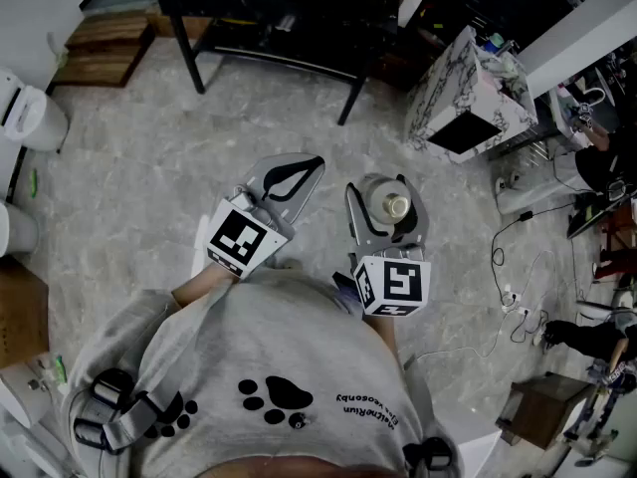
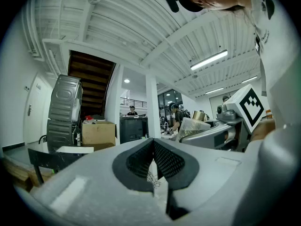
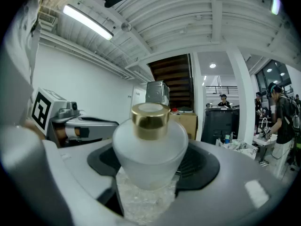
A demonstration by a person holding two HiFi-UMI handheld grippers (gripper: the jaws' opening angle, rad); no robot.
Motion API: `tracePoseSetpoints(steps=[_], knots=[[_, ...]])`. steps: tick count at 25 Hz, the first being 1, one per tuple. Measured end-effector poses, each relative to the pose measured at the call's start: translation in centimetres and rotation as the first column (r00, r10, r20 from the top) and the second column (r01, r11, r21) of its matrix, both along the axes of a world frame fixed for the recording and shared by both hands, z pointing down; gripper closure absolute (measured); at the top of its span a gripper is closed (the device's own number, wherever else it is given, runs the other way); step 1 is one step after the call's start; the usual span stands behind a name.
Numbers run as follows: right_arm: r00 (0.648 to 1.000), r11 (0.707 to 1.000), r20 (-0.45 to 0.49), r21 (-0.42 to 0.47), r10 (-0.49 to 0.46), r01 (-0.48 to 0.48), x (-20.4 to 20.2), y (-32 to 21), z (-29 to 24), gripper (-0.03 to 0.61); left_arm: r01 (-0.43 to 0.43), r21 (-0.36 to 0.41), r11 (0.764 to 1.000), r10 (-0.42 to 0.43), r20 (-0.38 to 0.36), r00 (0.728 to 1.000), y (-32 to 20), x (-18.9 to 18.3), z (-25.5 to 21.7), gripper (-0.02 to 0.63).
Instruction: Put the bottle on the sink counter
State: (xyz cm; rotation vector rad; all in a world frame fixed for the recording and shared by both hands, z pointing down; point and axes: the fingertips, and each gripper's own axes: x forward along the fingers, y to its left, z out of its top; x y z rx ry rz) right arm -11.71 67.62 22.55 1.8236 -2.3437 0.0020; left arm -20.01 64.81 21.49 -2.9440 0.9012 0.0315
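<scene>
A frosted white bottle [image 3: 150, 147] with a gold cap [image 3: 149, 120] sits upright between the jaws of my right gripper [image 3: 153, 166], which is shut on its body. In the head view the bottle [image 1: 396, 206] shows from above inside the right gripper [image 1: 386, 212], just in front of the person's chest. My left gripper [image 1: 297, 177] is level with it on the left, its jaws shut with nothing between them. In the left gripper view the black pads [image 2: 162, 160] meet, and the right gripper [image 2: 221, 128] with the bottle cap [image 2: 198, 115] is close by on the right.
A black table [image 1: 269, 18] stands ahead across the grey stone floor. A marble-patterned cabinet [image 1: 463, 93] is to the right, with cables [image 1: 510, 292] lying on the floor beyond it. A white toilet [image 1: 30, 118] and wooden steps [image 1: 105, 43] are at the left.
</scene>
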Motion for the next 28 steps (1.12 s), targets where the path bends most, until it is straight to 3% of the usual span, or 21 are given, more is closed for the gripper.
tracePoseSetpoints(steps=[17, 28], knots=[[0.998, 0.998, 0.024, 0.018, -0.062, 0.062, 3.0, -0.2, -0.2, 0.244, 0.047, 0.001, 0.999, -0.047, 0.008, 0.999, 0.3, 2.9, 0.8, 0.612], [0.997, 0.997, 0.014, 0.032, -0.074, 0.073, 4.1, -4.0, -0.1, 0.244, 0.084, 0.004, 0.996, -0.083, -0.008, 0.996, -4.6, 3.3, 1.1, 0.612]])
